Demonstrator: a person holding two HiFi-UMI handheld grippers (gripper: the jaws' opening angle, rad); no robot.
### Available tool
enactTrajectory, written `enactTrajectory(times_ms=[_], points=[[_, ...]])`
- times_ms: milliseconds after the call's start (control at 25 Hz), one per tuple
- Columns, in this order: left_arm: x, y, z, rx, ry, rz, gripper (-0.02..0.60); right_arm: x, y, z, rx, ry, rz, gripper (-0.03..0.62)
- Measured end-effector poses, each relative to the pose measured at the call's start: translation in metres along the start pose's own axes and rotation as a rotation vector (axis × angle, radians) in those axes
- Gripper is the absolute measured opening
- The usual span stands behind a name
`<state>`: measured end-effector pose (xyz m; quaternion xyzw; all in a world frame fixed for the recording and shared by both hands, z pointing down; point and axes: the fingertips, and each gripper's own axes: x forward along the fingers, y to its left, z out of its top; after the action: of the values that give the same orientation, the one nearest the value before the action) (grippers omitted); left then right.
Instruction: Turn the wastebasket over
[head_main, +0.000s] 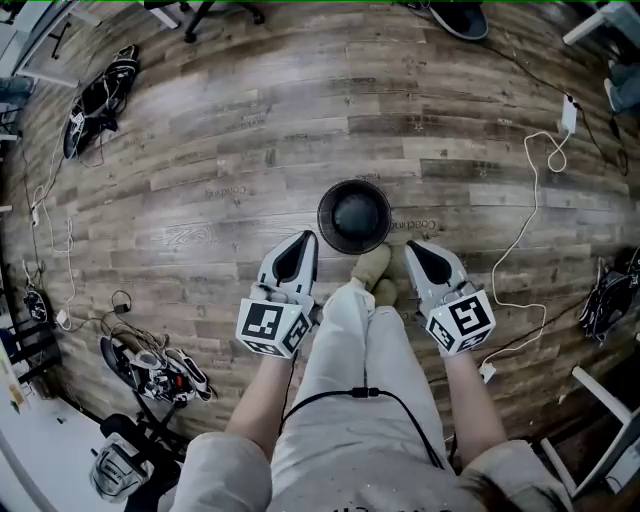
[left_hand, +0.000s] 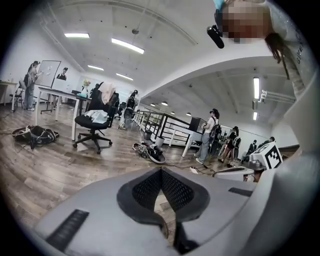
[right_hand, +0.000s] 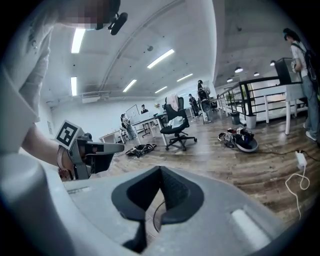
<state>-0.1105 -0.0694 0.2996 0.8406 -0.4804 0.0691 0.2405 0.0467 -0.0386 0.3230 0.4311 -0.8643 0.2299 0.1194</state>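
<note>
A person stands on a wood-plank floor (head_main: 200, 150), seen from above, with both tools held clear of the target. The left gripper (head_main: 303, 242), at 7 o'clock of the wastebasket, has its jaws pressed together on nothing. The wastebasket (head_main: 354, 215), round and black, stands on the floor at 12 o'clock from the person's shoes (head_main: 372, 265). Neither tool touches it. It shows a dark ring around a smooth grey centre. Whether that is the open mouth or the upturned base cannot be told, so the turn may be finished or not yet begun. Nothing shows inside it. The right gripper (head_main: 413, 248), at 5 o'clock of the basket, is likewise closed and empty.
</note>
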Motion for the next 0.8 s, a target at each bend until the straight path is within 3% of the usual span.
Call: enactTrajectory(times_ms=[360, 800], points=[[-0.04, -0.04, 0.073, 0.017, -0.077, -0.054, -0.002, -0.044, 0.046, 0.055, -0.022, -0.045, -0.003, -0.003], [-0.092, -0.037, 0.14, 0.02, -0.094, -0.045, -0.003, -0.077, 0.088, 0.12, -0.006, -0.094, -0.083, -0.003]])
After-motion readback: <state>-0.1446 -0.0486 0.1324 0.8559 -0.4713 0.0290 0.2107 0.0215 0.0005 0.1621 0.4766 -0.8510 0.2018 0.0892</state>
